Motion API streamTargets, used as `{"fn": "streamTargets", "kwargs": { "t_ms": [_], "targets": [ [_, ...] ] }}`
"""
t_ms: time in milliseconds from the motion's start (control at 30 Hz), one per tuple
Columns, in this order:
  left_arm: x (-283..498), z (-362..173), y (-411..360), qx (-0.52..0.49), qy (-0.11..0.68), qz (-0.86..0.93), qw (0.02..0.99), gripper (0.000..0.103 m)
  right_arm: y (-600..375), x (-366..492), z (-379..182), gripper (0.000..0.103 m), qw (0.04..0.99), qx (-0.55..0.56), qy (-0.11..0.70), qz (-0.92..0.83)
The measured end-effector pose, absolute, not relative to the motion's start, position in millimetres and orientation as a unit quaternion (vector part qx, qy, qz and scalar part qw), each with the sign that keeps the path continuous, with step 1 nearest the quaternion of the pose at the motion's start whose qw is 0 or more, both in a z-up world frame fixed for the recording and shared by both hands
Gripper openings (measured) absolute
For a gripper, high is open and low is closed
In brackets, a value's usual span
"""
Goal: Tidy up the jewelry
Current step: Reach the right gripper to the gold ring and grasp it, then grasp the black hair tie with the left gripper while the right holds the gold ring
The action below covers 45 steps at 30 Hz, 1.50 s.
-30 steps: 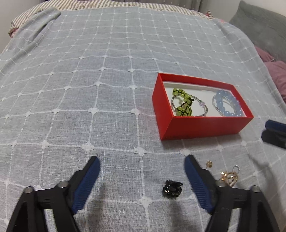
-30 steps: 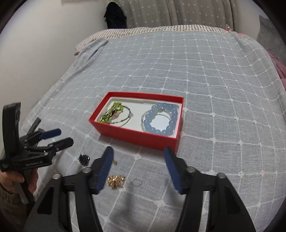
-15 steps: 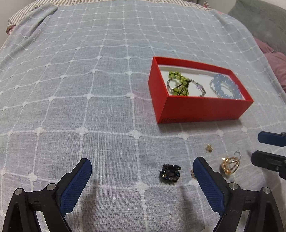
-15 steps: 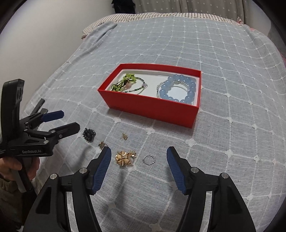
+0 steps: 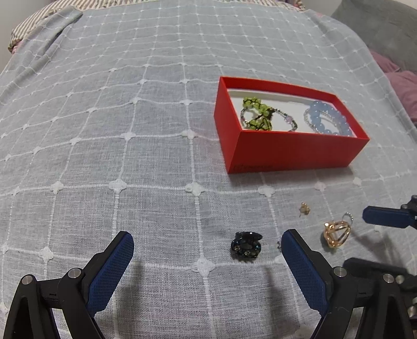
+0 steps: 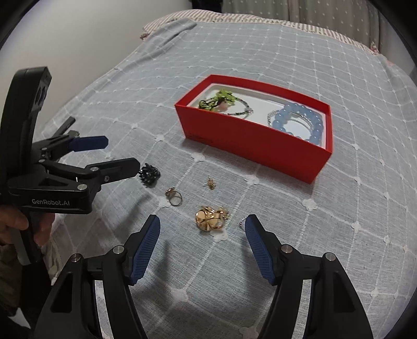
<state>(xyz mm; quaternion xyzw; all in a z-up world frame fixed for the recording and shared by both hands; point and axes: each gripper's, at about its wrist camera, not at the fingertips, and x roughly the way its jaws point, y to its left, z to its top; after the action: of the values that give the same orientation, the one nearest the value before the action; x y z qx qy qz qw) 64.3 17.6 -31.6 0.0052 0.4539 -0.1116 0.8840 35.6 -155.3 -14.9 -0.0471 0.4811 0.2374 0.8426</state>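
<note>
An open red box (image 5: 286, 153) (image 6: 247, 146) on the bed holds a green bead bracelet (image 5: 256, 114) and a blue bead bracelet (image 5: 328, 118). Loose pieces lie in front of it: a black cluster piece (image 5: 246, 246) (image 6: 149, 174), a gold flower piece (image 5: 336, 233) (image 6: 209, 220), a small gold earring (image 5: 304, 208) (image 6: 210, 182), a gold ring (image 6: 174, 197) and a thin silver ring (image 6: 242, 221). My left gripper (image 5: 207, 234) (image 6: 121, 153) stands wide open around the black piece, not touching it. My right gripper (image 6: 202, 219) (image 5: 365, 240) straddles the gold flower, jaws opening, pads apart from it.
A grey-blue checked cover (image 5: 130, 130) spreads over the whole bed. Striped bedding (image 6: 234, 18) and a wall lie at the far end, with purple cushions (image 5: 401, 86) at the right. A hand (image 6: 15, 221) grips the left tool's handle.
My right gripper has come down and forward, so the gold flower now lies between its fingers. The left gripper has opened wider and stays over the black piece.
</note>
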Motion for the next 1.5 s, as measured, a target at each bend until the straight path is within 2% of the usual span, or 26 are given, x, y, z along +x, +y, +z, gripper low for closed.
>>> {"fn": "streamTargets", "kwargs": {
  "t_ms": [100, 233, 400, 467, 500, 567, 667, 1100, 1133, 1167, 1233, 1500],
  "targets": [
    [64.8, -33.6, 14.3, 0.008, 0.459, -0.119, 0.88, 0.088, -153.7, 36.7, -17.6, 0.066, 0.841, -0.047, 0.483, 0.239],
    [65.1, -38.5, 6.7, 0.015, 0.471, -0.132, 0.872, 0.068, -152.5, 40.8, -24.5, 0.046, 0.838, -0.049, 0.491, 0.234],
    [64.7, -43.6, -0.1, 0.017, 0.48, -0.15, 0.864, 0.049, -153.6, 46.1, -30.4, 0.038, 0.834, -0.04, 0.499, 0.231],
    [64.1, -45.7, -2.5, 0.017, 0.483, -0.157, 0.861, 0.033, -151.1, 46.5, -32.4, 0.027, 0.833, -0.045, 0.501, 0.23],
    [64.1, -46.4, -3.0, 0.018, 0.484, -0.159, 0.861, 0.028, -150.4, 47.0, -32.7, 0.024, 0.833, -0.047, 0.501, 0.229],
    [64.3, -46.7, -2.4, 0.018, 0.484, -0.159, 0.86, 0.01, -151.1, 46.9, -30.6, 0.024, 0.835, -0.045, 0.498, 0.229],
    [64.8, -44.7, 1.9, 0.01, 0.482, -0.16, 0.862, 0.003, -151.1, 44.1, -24.0, 0.024, 0.838, -0.043, 0.489, 0.239],
    [63.6, -40.0, 3.6, 0.02, 0.484, -0.177, 0.857, 0.002, -174.0, 45.6, -4.9, 0.024, 0.855, -0.016, 0.466, 0.227],
    [64.3, -40.3, 4.8, 0.023, 0.488, -0.178, 0.854, 0.013, -175.5, 45.9, -4.1, 0.024, 0.856, -0.014, 0.466, 0.226],
    [64.5, -40.9, 6.5, 0.022, 0.49, -0.177, 0.853, 0.033, -176.2, 46.1, -4.1, 0.024, 0.856, -0.013, 0.466, 0.225],
    [65.4, -43.6, 8.1, 0.023, 0.492, -0.169, 0.853, 0.049, -176.1, 45.9, -4.4, 0.024, 0.855, -0.012, 0.467, 0.225],
    [68.2, -51.0, -9.0, 0.058, 0.49, -0.172, 0.853, 0.049, -176.5, 43.5, -3.1, 0.024, 0.857, -0.009, 0.463, 0.227]
  ]
}}
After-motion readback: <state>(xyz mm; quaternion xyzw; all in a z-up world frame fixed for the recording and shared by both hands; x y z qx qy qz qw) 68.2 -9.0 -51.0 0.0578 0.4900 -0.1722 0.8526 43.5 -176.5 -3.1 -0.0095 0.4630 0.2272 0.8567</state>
